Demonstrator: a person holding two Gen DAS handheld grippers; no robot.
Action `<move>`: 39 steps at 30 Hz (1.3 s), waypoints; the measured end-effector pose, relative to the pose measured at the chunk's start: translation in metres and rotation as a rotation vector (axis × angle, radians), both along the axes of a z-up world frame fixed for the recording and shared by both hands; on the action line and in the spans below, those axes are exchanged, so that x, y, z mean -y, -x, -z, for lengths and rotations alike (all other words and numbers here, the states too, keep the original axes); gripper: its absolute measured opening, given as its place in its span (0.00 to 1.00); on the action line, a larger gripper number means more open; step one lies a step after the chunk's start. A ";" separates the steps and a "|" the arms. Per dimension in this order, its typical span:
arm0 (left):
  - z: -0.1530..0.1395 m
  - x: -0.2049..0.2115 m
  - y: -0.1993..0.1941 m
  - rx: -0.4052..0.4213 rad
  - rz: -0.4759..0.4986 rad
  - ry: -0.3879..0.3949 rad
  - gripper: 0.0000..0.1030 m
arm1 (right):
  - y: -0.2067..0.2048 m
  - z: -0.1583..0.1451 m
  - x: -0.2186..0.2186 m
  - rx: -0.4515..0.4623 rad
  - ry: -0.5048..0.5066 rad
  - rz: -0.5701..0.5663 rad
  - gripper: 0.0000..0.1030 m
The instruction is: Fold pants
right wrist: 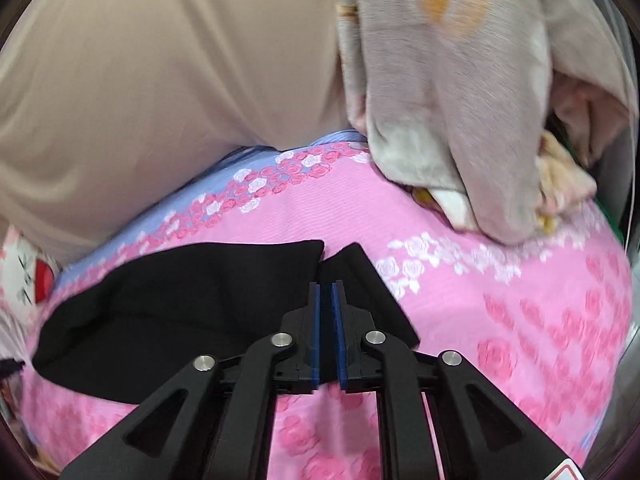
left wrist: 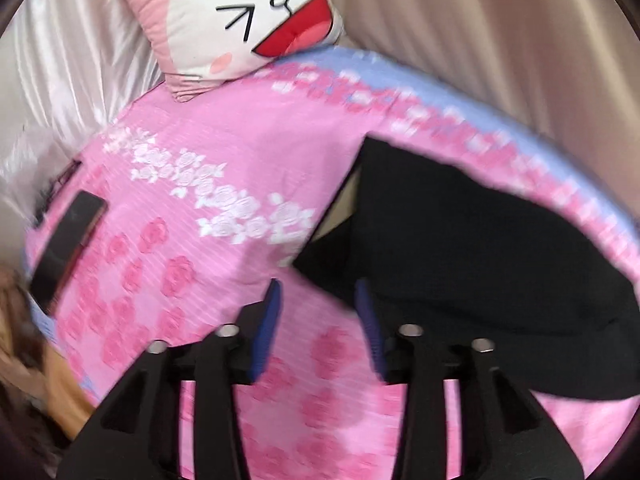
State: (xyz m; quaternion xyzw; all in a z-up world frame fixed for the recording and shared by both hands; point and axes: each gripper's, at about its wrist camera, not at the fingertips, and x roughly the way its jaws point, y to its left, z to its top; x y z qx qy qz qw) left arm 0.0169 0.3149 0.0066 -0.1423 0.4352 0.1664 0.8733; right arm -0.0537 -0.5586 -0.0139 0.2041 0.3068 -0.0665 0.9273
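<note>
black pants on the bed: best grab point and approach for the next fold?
Probably the two pointed leg ends of the black pants, split beside the right gripper. They lie flat on the pink sheet with free edges, so come in low from the near side and pinch each corner.

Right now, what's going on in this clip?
A person with a gripper in each hand is folding black pants on a bed with a pink rose-print sheet. The left gripper is open over the sheet beside the pants, nothing between its pads. The right gripper hangs over the pants, jaws nearly together with a narrow gap; whether it pinches fabric is unclear. A cartoon cat pillow and a dark phone also lie on the bed.
</note>
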 end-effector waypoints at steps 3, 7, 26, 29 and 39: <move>-0.017 0.020 0.010 0.094 -0.010 0.028 0.89 | 0.010 0.000 -0.012 0.048 -0.084 0.012 0.61; -0.002 0.056 -0.008 0.102 0.026 0.139 0.89 | 0.004 0.011 -0.038 0.086 -0.217 -0.075 0.62; 0.051 0.088 -0.035 -0.066 0.058 0.182 0.89 | -0.019 -0.022 -0.036 0.207 -0.350 0.035 0.04; 0.055 0.089 -0.034 -0.074 0.068 0.190 0.89 | -0.006 0.001 -0.011 0.115 -0.331 0.140 0.04; 0.058 0.073 -0.028 -0.057 0.041 0.320 0.91 | -0.022 0.056 -0.013 -0.022 -0.388 0.121 0.42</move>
